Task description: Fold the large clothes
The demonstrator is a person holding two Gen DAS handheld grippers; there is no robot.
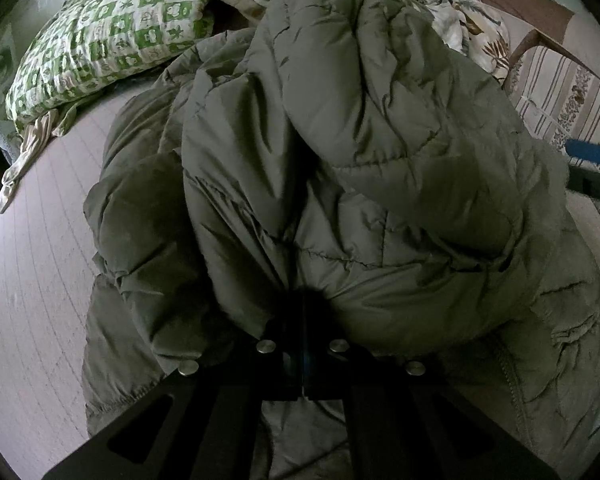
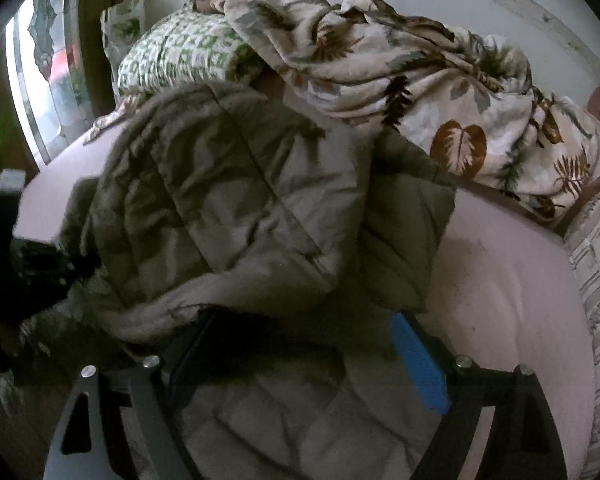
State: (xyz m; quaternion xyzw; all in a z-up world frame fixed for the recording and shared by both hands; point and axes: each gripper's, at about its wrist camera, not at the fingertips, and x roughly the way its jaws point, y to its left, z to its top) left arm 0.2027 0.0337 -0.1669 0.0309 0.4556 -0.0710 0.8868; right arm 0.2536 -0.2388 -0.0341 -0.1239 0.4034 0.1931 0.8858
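Now, your left claw pinched tight on jacket fold, centre frame, jacket heaped on bed. Right claw gapes wide, empty, jacket hem draped just ahead, lower centre.

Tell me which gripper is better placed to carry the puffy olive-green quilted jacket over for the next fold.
Left, probably. The left gripper is already shut on the olive-green quilted jacket, bunching its fabric. The right gripper is open, holding nothing.
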